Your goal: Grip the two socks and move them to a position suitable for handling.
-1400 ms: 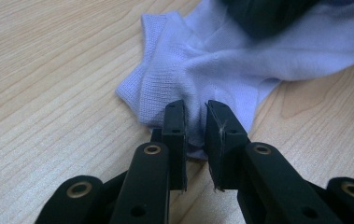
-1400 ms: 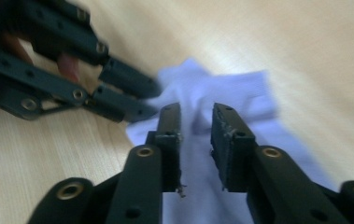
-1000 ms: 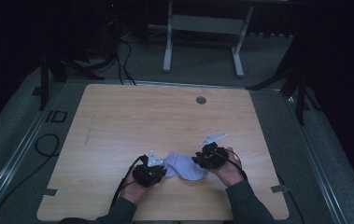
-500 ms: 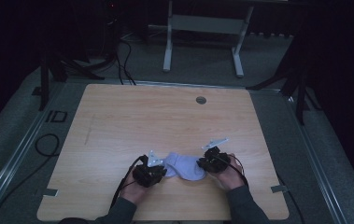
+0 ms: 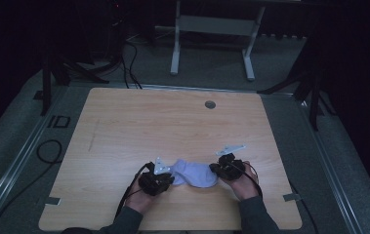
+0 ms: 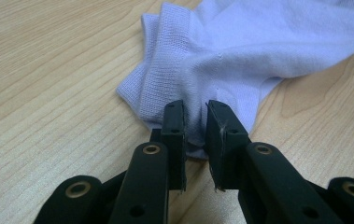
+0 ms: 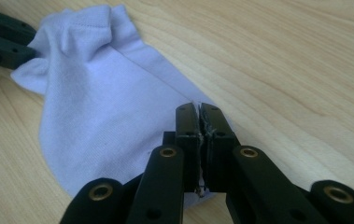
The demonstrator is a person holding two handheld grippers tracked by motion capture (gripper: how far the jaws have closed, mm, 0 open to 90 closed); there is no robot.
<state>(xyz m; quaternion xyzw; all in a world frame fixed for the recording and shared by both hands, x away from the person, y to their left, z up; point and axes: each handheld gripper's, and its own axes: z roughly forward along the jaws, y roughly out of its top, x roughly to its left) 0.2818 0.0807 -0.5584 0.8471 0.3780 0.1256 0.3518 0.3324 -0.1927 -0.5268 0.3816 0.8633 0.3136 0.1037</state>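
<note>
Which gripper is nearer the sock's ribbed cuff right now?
Left. The left gripper is pinching the sock just beside the ribbed cuff. The right gripper is clamped on the opposite, toe end, across the sock from the cuff.

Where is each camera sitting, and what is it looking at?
High view: above the person's side, looking forward and down at the table; forearms and both hands show.
Left gripper view: rides the left gripper, looking along its jaws at the sock's cuff.
Right gripper view: rides the right gripper, jaws pinching the toe end.
All three share the sock.
</note>
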